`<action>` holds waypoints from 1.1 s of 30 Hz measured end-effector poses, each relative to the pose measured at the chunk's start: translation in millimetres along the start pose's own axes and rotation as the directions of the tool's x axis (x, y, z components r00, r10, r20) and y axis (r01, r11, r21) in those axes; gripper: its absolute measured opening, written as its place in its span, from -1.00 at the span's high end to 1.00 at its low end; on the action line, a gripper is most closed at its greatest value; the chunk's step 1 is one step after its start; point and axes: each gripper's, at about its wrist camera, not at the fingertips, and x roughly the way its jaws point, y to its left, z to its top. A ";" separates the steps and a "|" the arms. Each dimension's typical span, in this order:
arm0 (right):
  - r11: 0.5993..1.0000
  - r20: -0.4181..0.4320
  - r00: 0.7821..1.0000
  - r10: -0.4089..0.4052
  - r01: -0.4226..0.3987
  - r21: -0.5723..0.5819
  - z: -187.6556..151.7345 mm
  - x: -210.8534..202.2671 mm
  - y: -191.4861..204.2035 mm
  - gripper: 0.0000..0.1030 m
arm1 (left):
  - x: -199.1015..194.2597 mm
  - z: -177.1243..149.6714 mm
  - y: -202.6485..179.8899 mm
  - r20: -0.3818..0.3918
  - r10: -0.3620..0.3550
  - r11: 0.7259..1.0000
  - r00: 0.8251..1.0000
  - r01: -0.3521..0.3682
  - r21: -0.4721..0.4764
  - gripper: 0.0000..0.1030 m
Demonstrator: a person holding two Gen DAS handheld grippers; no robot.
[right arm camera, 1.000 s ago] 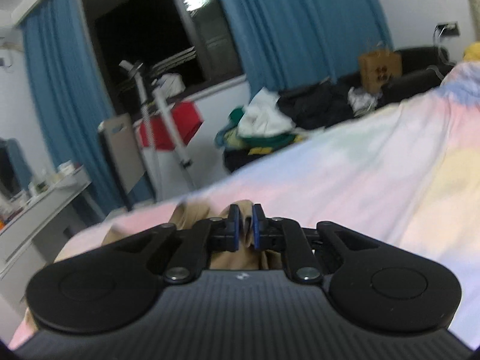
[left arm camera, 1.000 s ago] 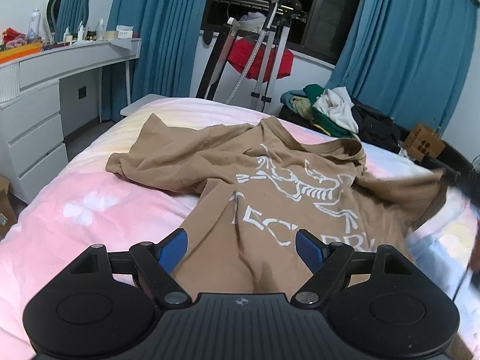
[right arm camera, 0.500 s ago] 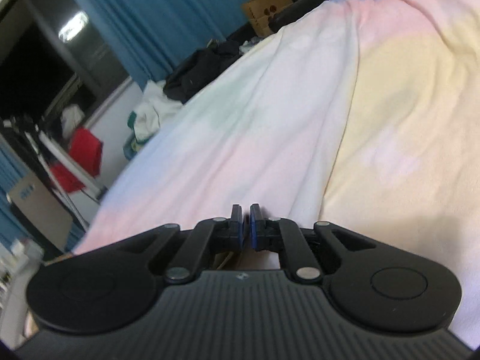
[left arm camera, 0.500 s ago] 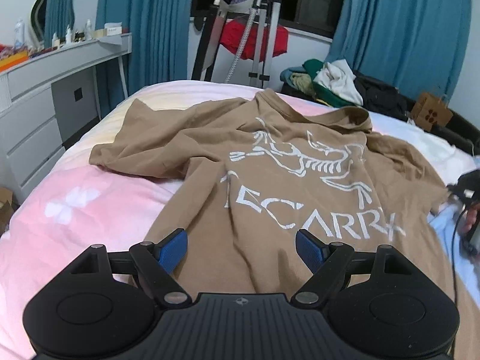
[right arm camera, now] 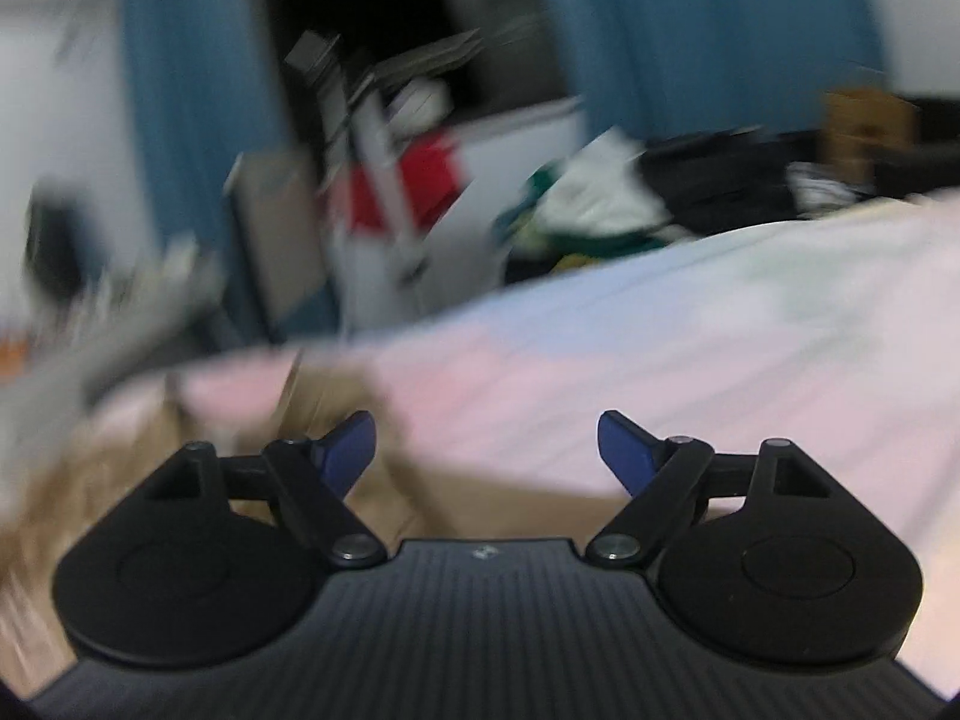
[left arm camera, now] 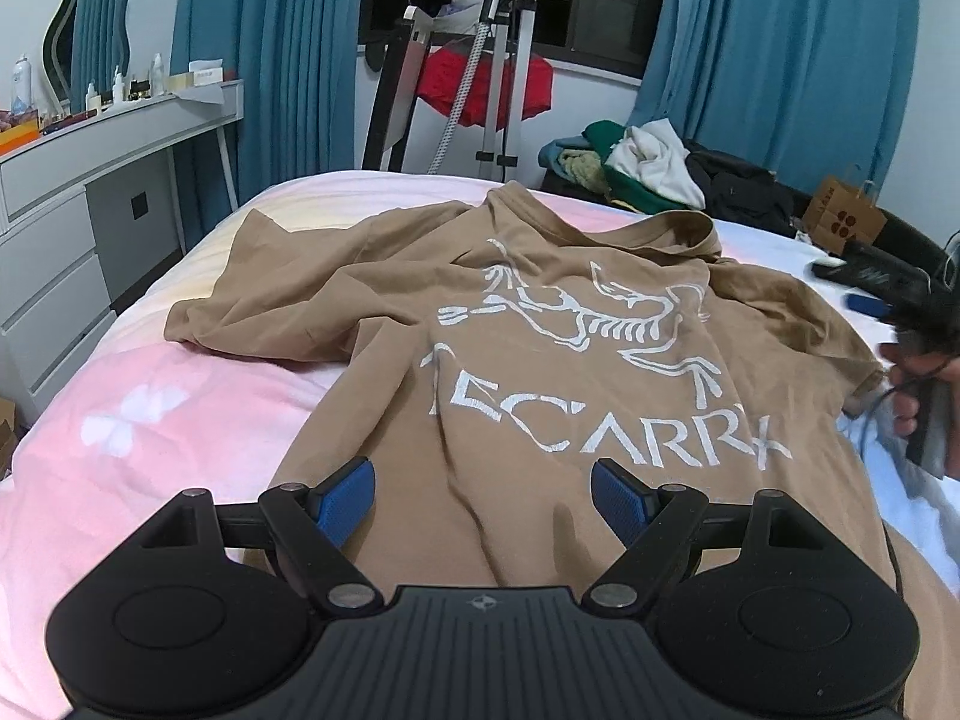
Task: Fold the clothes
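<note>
A tan T-shirt (left arm camera: pixel 576 372) with a white skeleton print and lettering lies spread on the pastel bedspread (left arm camera: pixel 150 420), collar toward the window. My left gripper (left arm camera: pixel 483 495) hovers over its near hem, open, nothing between its blue pads. In the left wrist view the right gripper (left arm camera: pixel 864 294) shows at the shirt's right sleeve, held by a hand (left arm camera: pixel 918 384). The right wrist view is blurred: my right gripper (right arm camera: pixel 486 447) has its jaws opening wide, with tan cloth (right arm camera: pixel 336 480) low at the left below them and nothing pinched.
A white dresser (left arm camera: pixel 72 204) with bottles stands left of the bed. Beyond the bed are a garment steamer stand (left arm camera: pixel 498 78) with red cloth, a heap of clothes (left arm camera: pixel 642 162), a brown paper bag (left arm camera: pixel 843 219) and blue curtains (left arm camera: pixel 780 60).
The right gripper's jaws went from shut to wide apart, and its view swung from bare bedspread back toward the window and the shirt. The shirt now lies flatter on its right side. The left gripper barely moved.
</note>
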 end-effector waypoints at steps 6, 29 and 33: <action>1.000 -0.125 0.992 -0.022 0.019 -0.024 -2.7 33.4 16.6 0.81 | 6.6 -2.4 -0.1 -0.017 0.006 1.000 1.000 -0.006 0.016 -0.58; 0.947 -0.109 0.987 -0.118 0.145 0.285 -0.8 -132.8 23.4 -0.42 | -9.4 -0.3 -6.4 0.042 -0.083 0.992 0.996 0.078 0.103 -0.57; 0.959 -0.133 0.984 -0.119 0.149 0.240 -24.4 -200.2 55.1 -0.42 | -29.8 -3.3 -10.5 0.066 -0.121 0.986 0.990 0.113 0.120 -0.57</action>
